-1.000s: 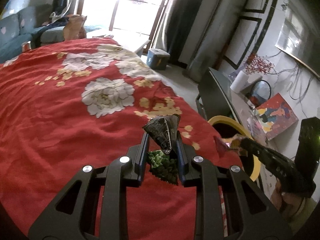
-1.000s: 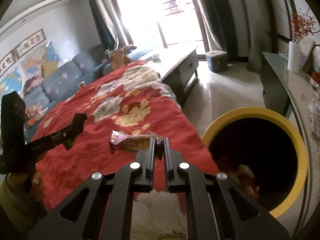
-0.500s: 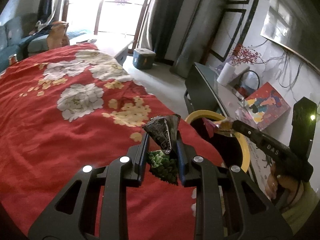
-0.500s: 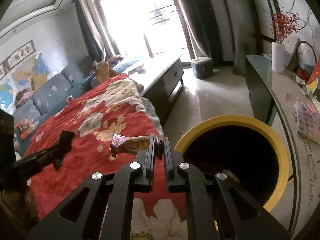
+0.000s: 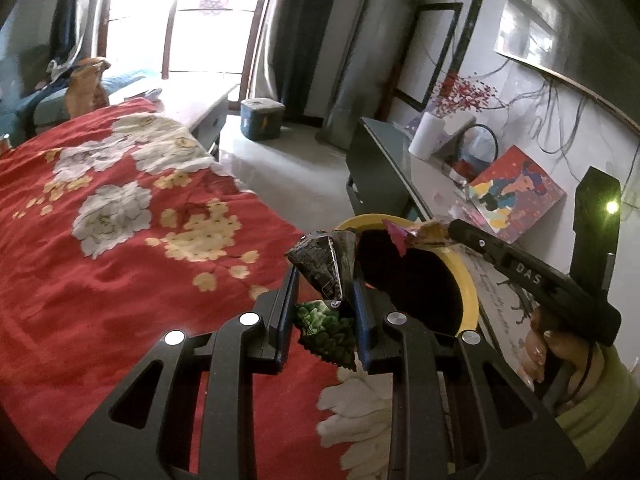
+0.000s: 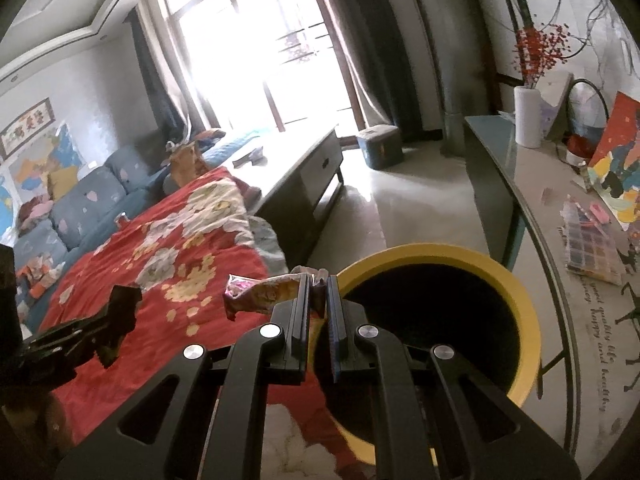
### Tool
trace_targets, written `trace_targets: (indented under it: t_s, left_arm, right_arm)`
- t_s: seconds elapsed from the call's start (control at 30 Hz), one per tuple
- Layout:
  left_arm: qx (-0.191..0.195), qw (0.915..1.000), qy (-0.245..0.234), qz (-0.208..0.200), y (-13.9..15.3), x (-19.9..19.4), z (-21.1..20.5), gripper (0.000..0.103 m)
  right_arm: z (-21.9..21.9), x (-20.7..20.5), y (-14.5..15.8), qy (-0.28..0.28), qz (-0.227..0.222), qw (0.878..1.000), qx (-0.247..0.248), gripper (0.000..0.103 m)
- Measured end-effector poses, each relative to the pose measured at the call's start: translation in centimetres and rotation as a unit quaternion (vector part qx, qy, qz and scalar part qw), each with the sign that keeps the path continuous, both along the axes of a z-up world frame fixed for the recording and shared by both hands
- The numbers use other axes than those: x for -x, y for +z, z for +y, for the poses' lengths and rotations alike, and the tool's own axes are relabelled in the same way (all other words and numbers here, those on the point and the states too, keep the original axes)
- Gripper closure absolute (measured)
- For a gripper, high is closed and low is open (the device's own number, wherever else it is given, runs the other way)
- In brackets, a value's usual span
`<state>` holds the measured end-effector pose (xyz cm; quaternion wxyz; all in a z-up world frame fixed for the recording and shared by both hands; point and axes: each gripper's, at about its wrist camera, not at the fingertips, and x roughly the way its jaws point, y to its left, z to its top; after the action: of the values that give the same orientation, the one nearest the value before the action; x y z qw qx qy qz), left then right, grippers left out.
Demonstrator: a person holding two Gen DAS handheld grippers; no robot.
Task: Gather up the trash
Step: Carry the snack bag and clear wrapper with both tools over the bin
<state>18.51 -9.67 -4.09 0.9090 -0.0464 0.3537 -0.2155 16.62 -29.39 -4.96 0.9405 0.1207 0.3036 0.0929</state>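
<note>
Wrappers are both clamped: the left gripper (image 5: 324, 284) holds a dark-green packet (image 5: 322, 268), the right gripper (image 6: 318, 292) a pink wrapper (image 6: 260, 294) at the bin (image 6: 516, 292) rim. Carry each fully over the dark opening, beside the red blanket (image 5: 100, 264), before parting the jaws.

A crumpled dark-and-green wrapper (image 5: 325, 280) is pinched upright above the blanket's edge; a pinkish-orange wrapper (image 6: 264, 294) sticks out sideways by the yellow-rimmed bin (image 6: 520, 300).
</note>
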Motion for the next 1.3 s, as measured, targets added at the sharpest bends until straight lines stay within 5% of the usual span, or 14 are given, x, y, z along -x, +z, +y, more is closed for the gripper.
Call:
trace_targets:
  t_s: [1.3]
  left_arm:
    - [-0.038, 0.9923, -0.115, 0.028, -3.6, -1.4, -11.7, 0.082]
  right_arm:
    - [-10.4, -0.7, -4.3, -0.119, 0.039, 0.991, -0.035, 0.095]
